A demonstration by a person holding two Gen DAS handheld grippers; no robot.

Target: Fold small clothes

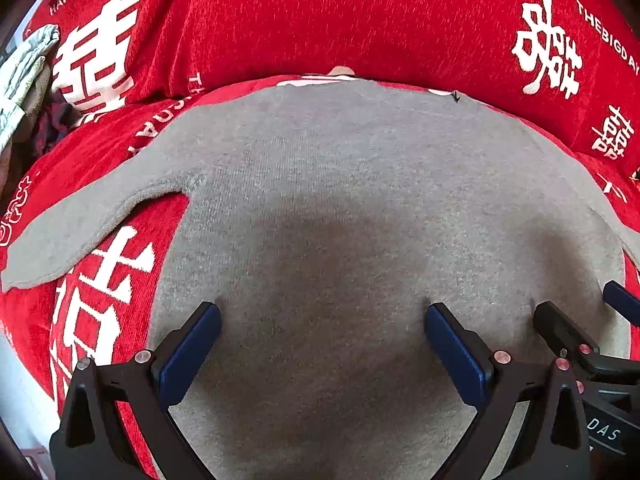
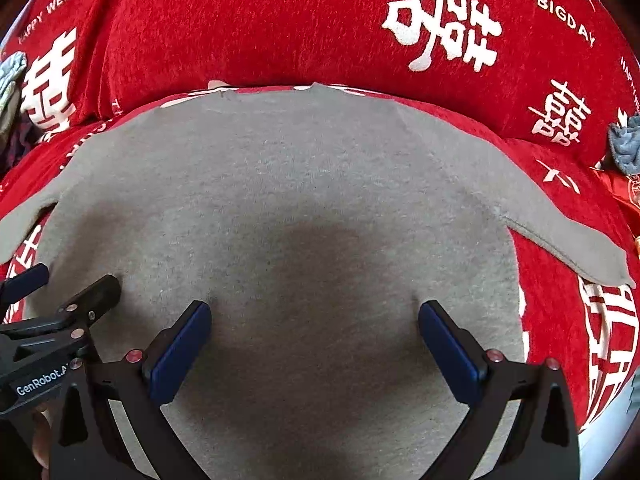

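A small grey short-sleeved top [image 1: 320, 184] lies spread flat on a red cover; it also shows in the right wrist view [image 2: 288, 176]. Its left sleeve [image 1: 80, 224] and right sleeve [image 2: 568, 240] stick out sideways. My left gripper [image 1: 322, 308] is open, jaws wide apart, low over the lower part of the top, holding nothing. My right gripper [image 2: 314, 306] is open too, right beside it over the same part. Each gripper shows in the other's view: the right gripper [image 1: 580, 304] and the left gripper [image 2: 64, 284].
The red cover [image 1: 360, 20] with white characters and lettering rises into a cushion behind the top. A pale crumpled cloth [image 1: 24, 68] lies at the far left. A grey-blue cloth [image 2: 624, 144] lies at the far right.
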